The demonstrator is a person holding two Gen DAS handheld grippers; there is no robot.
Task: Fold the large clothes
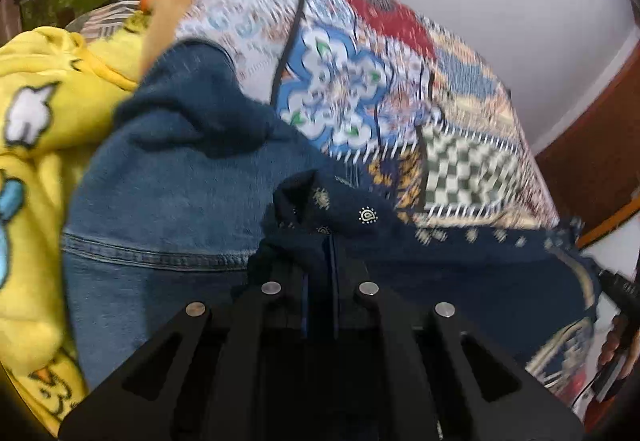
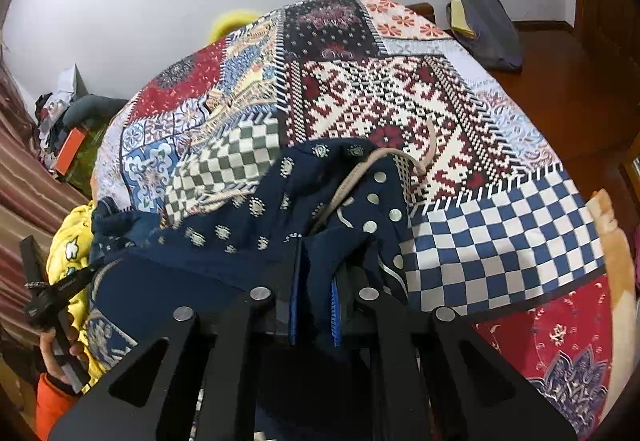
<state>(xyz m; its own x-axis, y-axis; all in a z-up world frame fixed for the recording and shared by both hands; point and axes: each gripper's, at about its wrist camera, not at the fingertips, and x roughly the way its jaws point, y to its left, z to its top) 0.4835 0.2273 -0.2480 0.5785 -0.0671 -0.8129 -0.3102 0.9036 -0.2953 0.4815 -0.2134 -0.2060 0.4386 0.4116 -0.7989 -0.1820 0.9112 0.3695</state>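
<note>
The left gripper (image 1: 320, 265) tilts steeply downward, its jaws closed tight with dark fabric pinched between them. The right gripper (image 2: 316, 281) slants down likewise, jaws clamped on the same dark cloth. Off to the left of the right jaws, a hand (image 2: 60, 353) grips the other tool's handle.

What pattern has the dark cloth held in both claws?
Navy cloth with small pale round motifs and bigger dots; clearest in the right wrist view.

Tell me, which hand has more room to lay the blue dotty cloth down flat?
Probably the right. Both hold the navy printed garment, but the right gripper faces open patchwork bedspread, while the left gripper sits by the denim piece and yellow garment.
</note>
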